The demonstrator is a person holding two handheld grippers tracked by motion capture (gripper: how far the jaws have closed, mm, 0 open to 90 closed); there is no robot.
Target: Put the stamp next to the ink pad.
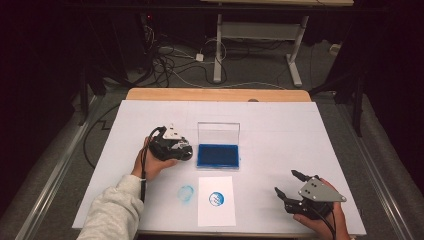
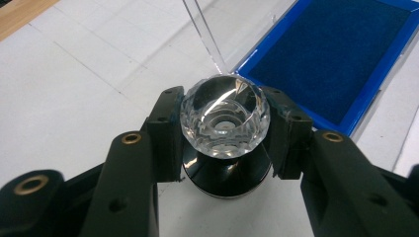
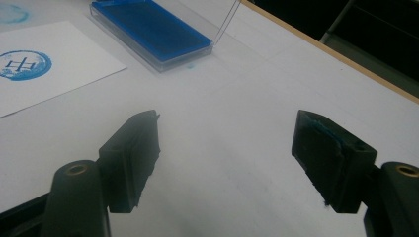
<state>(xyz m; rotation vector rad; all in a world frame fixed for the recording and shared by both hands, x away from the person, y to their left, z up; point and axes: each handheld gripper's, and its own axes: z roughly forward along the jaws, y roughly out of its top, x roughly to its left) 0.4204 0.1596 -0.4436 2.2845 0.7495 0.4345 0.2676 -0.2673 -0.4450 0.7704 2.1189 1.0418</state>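
While the left claw pinches the stamp by its faceted clear knob, the stamp's black base stands on the desk just beside the left edge of the ink pad. The ink pad's clear lid stands upright behind it. A paper sheet with a round blue print lies near the ink pad's front. Well apart to the ink pad's right, the right claw is spread and holds nothing.

Right gripper jaws wide apart, nothing between, over white table cover. Blue ink pad beyond (clear lid up). Paper sheet with blue round stamp print at left.
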